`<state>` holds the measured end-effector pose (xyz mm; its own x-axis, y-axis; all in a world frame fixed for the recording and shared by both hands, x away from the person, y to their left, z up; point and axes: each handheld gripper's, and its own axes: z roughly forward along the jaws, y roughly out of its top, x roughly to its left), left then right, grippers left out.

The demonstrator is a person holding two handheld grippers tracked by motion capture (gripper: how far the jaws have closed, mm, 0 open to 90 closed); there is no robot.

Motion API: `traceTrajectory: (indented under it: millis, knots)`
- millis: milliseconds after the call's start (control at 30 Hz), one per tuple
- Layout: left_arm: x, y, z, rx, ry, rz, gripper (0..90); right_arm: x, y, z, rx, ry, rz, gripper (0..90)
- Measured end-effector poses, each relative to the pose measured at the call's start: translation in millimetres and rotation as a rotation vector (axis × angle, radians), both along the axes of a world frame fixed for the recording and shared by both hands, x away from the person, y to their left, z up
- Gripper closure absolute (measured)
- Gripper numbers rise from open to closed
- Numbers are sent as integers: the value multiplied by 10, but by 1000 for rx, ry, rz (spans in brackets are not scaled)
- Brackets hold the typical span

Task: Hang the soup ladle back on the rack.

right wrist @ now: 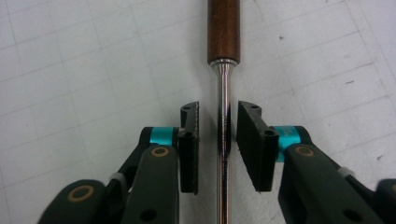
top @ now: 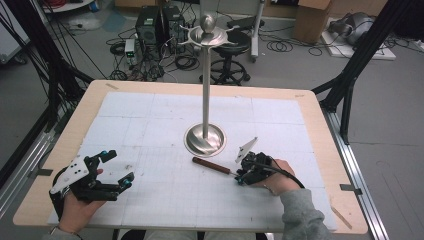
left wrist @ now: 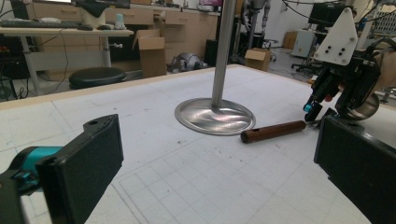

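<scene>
A utensil with a brown wooden handle [top: 210, 165] [left wrist: 273, 131] [right wrist: 223, 30] and a thin metal shaft [right wrist: 224, 93] lies flat on the white gridded mat, just in front of the stand's base. My right gripper [top: 240, 177] [right wrist: 218, 135] [left wrist: 314, 112] straddles the shaft close behind the handle. Its jaws stand narrow, with a small gap on each side of the shaft, so the pads do not press on it. My left gripper [top: 118, 168] [left wrist: 219, 177] rests at the table's front left, wide open with nothing between its pads.
A tall metal stand rises from a round base [top: 205, 140] [left wrist: 215, 116] at the mat's middle, with hooks at its top [top: 207, 32]. The wooden table edge [top: 320, 115] frames the mat. Stools, cables and boxes lie on the floor beyond.
</scene>
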<state>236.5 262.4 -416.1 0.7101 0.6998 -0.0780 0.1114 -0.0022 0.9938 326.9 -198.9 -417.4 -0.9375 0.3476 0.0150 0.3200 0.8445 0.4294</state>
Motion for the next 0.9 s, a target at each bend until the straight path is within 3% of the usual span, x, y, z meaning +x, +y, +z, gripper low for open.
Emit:
traceTrajectory:
  millis: [233, 300, 467, 667, 900]
  knots:
    - [-7, 12, 0, 1, -2, 5, 18, -9, 33, 17, -35, -12, 25, 765]
    - [-7, 12, -1, 2, -2, 4, 18, -7, 36, 19, -40, -9, 24, 829]
    - [-7, 12, 0, 2, -2, 5, 18, 0, 39, 22, -41, 0, 16, 837]
    - [3, 9, 2, 0, -3, 2, 18, 4, 21, 34, -22, 8, 4, 839]
    - [13, 1, 6, 1, -5, -3, 18, -19, -58, 153, 62, 2, -22, 839]
